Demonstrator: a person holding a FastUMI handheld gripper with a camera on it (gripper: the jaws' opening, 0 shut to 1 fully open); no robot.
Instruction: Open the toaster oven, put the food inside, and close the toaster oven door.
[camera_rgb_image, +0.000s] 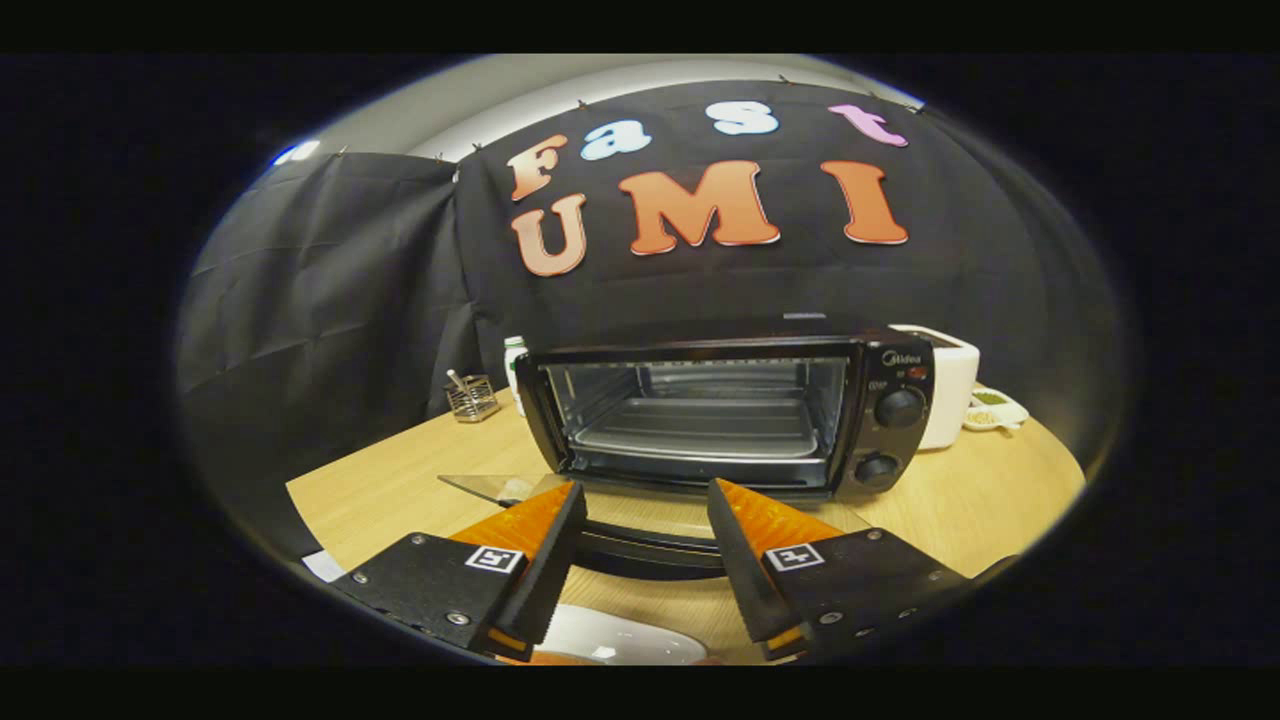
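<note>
your tongs (645, 520) are spread wide with nothing between them, hovering over a white plate (620, 640) that sits nearer you than the toaster oven (720, 410). whatever is on that plate is cut off under the fingers, with only a sliver of orange at its near rim, so you cannot tell what the food is or how soft it is; i would pinch it gently from the sides. the oven door (640, 525) already lies open and flat in front of the toaster oven, its dark handle just beyond your fingertips. expect glass there: stiff, slippery, breakable. lift it by the handle. the oven's tray (700, 430) looks bare.
</note>
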